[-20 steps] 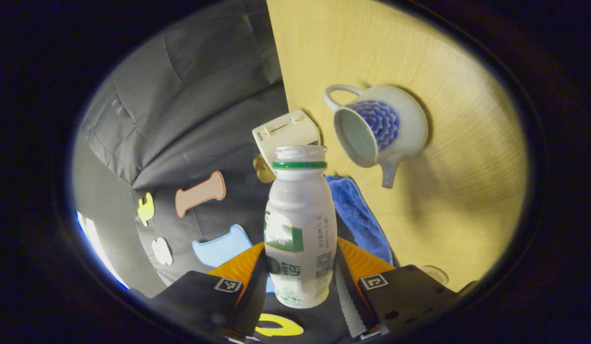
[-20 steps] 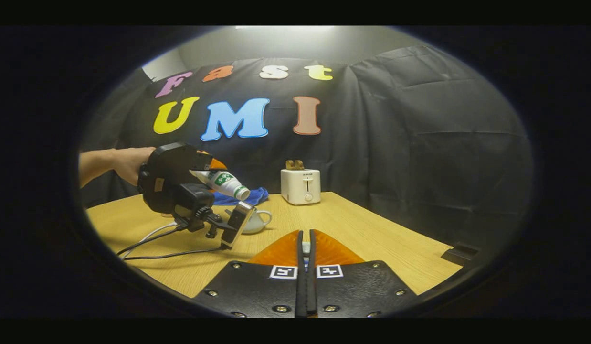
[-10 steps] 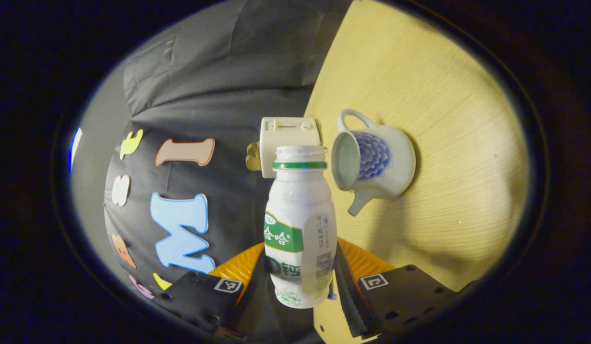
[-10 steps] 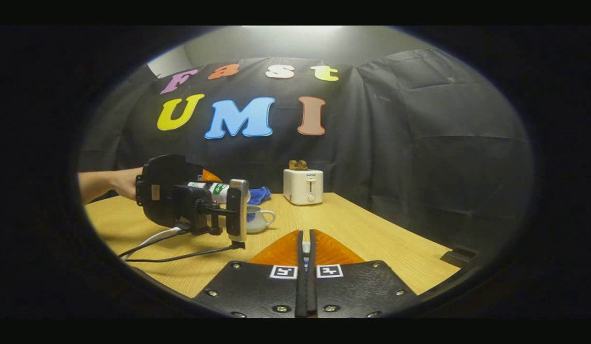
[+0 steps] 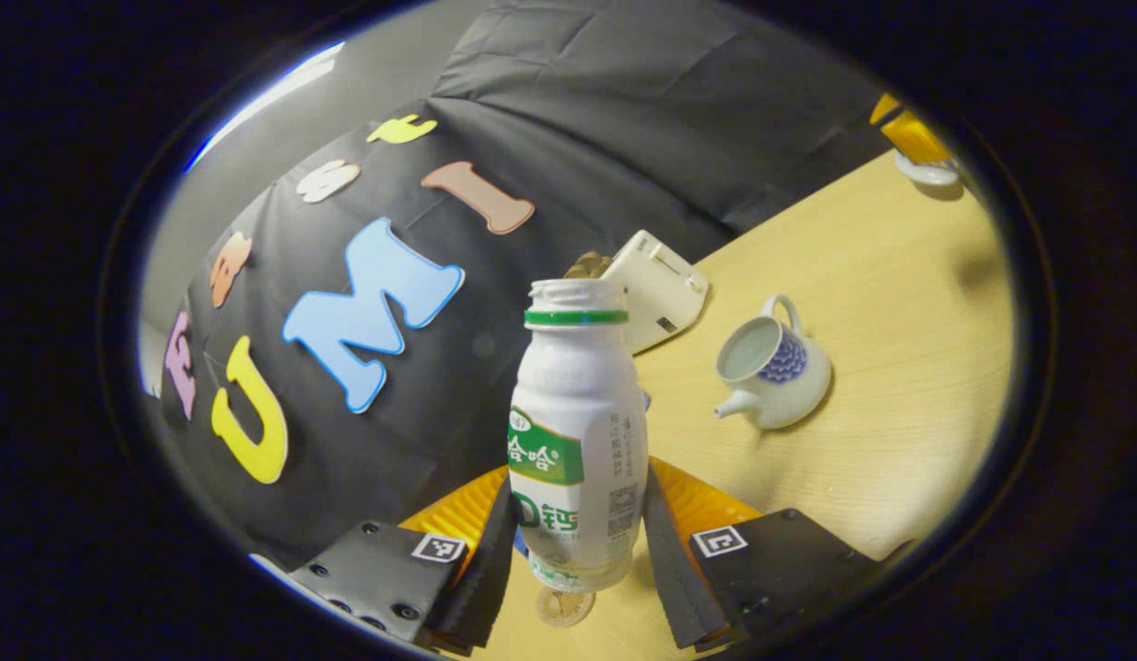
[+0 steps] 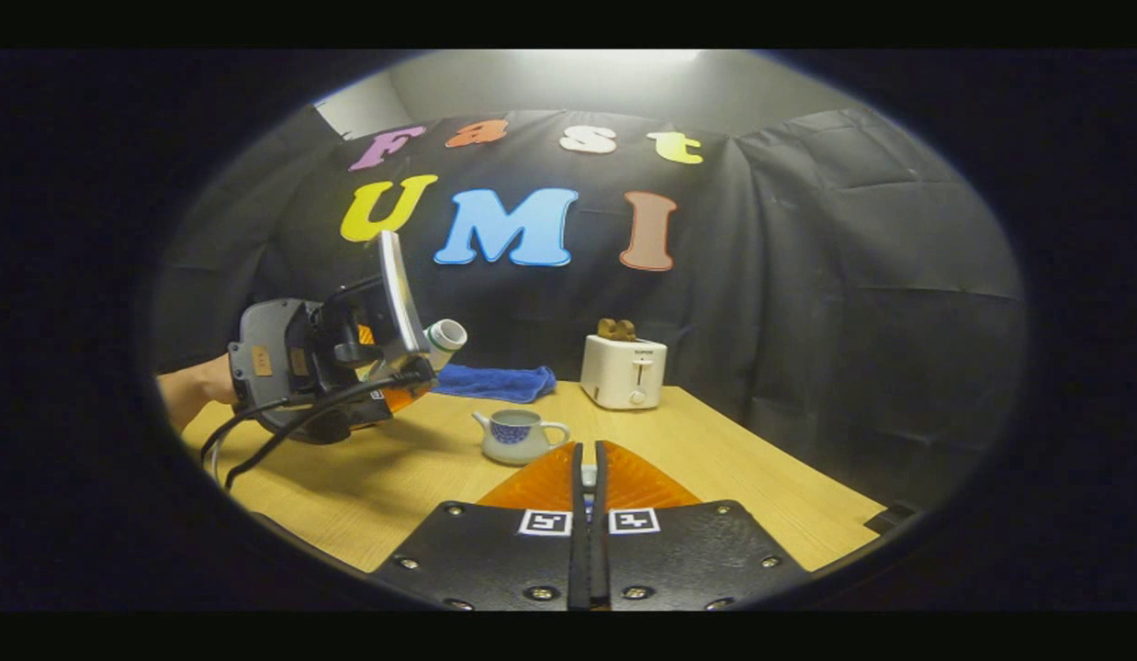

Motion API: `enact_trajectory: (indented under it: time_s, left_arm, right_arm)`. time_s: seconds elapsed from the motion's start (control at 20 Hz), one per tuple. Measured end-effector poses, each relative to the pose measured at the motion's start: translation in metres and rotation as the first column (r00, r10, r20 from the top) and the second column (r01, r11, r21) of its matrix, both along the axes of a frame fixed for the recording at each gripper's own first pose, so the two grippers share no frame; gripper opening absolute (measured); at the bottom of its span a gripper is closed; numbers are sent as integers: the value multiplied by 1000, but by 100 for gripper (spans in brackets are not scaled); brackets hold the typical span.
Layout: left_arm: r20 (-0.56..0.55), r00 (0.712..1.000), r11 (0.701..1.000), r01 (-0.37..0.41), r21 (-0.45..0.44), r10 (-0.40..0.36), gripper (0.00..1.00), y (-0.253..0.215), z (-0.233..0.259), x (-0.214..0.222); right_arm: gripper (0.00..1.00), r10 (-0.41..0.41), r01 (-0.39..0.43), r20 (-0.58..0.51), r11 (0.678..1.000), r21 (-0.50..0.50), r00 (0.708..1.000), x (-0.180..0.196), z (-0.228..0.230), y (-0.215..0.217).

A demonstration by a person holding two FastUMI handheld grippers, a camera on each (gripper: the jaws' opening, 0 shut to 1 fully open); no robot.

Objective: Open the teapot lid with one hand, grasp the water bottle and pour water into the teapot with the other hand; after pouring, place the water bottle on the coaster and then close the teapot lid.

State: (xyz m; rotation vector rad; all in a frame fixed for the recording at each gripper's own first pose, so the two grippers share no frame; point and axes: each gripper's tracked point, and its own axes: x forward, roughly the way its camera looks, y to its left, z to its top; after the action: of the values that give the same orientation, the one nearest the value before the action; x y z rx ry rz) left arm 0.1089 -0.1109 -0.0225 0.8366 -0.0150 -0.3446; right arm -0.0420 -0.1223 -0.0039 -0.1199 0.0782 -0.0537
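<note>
In the right gripper view the teapot [image 6: 518,435] stands on the bench [image 6: 715,477], lid off, just ahead of the right gripper [image 6: 587,477], whose jaws are closed on a small piece [image 6: 587,476] I cannot identify. Behind the teapot and to its right the toaster [image 6: 622,371] sits at the bench's far edge; a folded cloth [image 6: 492,381] lies left of the toaster. The left gripper [image 6: 385,390] hangs above the bench left of the teapot, well apart from it, with the water bottle [image 5: 578,431] between its jaws, neck tilted upward. In the left gripper view a coaster [image 5: 564,607] lies on the bench just below the bottle's base
</note>
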Motion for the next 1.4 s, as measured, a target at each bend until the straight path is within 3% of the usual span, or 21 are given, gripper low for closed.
enact_trajectory:
  time_s: [0.3,0.35,0.4,0.6,0.9,1.15,1.2,1.3,1.4]
  left_arm:
    - [-37,998,989,-59,-134,55,83,42,0,-6]
    - [-46,997,986,-67,-151,60,67,46,-1,-5]
    - [-52,996,983,-75,-168,67,83,54,0,-5]
    - [-83,994,958,-85,-275,65,83,67,1,-8]
    - [-110,993,867,-81,-492,30,83,81,17,-14]
    - [-107,994,795,-91,-599,34,82,105,38,-12]
    - [-111,993,778,-98,-621,36,67,110,37,-11]
    - [-126,991,751,-116,-650,44,82,119,36,-12]
    - [-138,989,732,-127,-669,46,82,125,34,-10]
  right_arm:
    - [0,54,-54,-3,999,7,999,41,7,30]
    - [0,58,-58,-2,998,15,998,48,9,34]
    - [0,59,-59,0,998,23,998,56,11,37]
    - [0,60,-60,-2,997,50,998,86,15,45]
    - [0,79,-76,-28,993,85,997,128,12,55]
    - [0,65,-59,-47,991,122,997,156,4,57]
    - [0,64,-57,-51,991,118,997,160,1,58]
    - [0,59,-52,-67,993,102,996,168,-6,58]
    - [0,59,-48,-92,992,113,994,174,-17,57]
